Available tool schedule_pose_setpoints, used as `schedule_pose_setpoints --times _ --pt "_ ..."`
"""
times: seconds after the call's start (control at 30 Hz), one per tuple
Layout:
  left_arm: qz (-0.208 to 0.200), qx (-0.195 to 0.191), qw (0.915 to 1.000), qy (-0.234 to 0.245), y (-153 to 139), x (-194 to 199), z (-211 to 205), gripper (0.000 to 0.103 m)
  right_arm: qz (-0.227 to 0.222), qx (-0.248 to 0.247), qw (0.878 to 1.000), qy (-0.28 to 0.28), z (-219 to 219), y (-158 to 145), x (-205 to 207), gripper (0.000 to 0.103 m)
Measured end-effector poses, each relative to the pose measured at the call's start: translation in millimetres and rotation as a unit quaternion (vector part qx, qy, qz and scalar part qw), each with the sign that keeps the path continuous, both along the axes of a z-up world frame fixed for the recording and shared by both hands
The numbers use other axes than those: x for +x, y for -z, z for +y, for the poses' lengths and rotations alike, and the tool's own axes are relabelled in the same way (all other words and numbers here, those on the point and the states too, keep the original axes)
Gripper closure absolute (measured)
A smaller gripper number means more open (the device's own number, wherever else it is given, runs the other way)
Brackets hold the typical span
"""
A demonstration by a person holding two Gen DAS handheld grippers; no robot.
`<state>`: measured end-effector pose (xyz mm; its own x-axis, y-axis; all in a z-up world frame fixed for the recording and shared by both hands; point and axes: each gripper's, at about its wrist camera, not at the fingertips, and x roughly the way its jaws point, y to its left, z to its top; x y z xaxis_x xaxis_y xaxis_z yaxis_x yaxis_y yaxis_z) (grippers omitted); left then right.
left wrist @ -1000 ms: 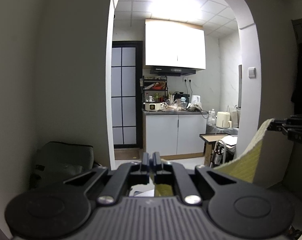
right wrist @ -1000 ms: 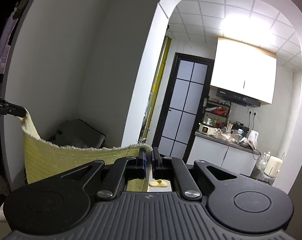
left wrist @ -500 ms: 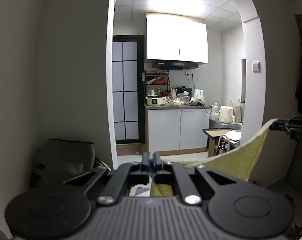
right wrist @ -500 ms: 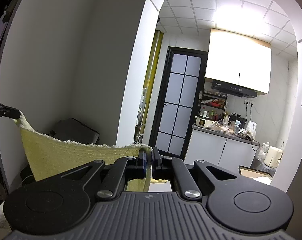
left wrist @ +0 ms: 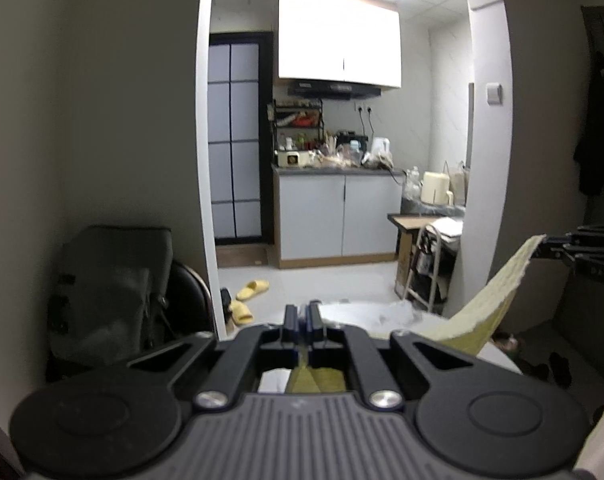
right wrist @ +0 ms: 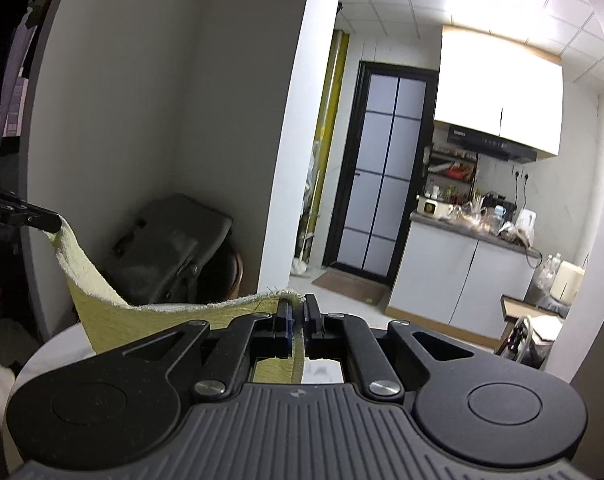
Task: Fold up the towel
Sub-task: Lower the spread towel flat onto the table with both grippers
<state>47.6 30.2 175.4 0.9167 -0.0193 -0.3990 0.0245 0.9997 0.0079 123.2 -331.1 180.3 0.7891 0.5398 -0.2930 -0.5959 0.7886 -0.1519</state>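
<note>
Kitchen archway beyond; above white round table (right wrist: 58, 344), yellow towel (right wrist: 114, 312) hangs slack, top edge running gripper to gripper, left gripper (left wrist: 302, 314) and right gripper (right wrist: 296, 310) each pinched tight on a corner, neither nearer.

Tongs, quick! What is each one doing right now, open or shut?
Left tongs: shut, pinching one corner of the yellow towel.
Right tongs: shut, pinching the other corner of the same towel, which sags between them.
</note>
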Motion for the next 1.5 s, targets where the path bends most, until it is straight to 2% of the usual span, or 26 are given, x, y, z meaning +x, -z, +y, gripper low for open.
schedule_pose_setpoints --times 0.23,0.5,0.7,0.93,1.1,1.5 --pt "0.026 -0.02 0.9994 -0.008 32.8 -32.3 -3.8 0.099 0.034 -0.006 0.999 -0.007 -17.1 36.7 -34.2 0.097" --pt "0.062 -0.059 0.9952 -0.047 83.9 -70.4 -4.6 0.099 0.079 -0.009 0.997 -0.01 -30.8 77.0 -60.8 0.097" --pt "0.075 -0.077 0.9924 -0.059 105.1 -85.7 -11.1 0.099 0.105 0.003 0.994 0.005 -42.1 98.6 -73.7 0.097" --pt "0.084 -0.076 0.9921 -0.055 120.9 -94.4 -20.9 0.099 0.14 0.014 0.99 0.025 -60.1 121.8 -80.3 0.097" --pt "0.089 -0.078 0.9916 -0.053 130.5 -99.8 -25.9 0.099 0.144 0.024 0.989 0.034 -64.1 123.7 -83.0 0.097" --pt "0.053 -0.1 0.9911 -0.07 119.6 -90.8 -21.4 0.099 0.119 0.028 0.992 0.04 -51.6 107.2 -63.9 0.097"
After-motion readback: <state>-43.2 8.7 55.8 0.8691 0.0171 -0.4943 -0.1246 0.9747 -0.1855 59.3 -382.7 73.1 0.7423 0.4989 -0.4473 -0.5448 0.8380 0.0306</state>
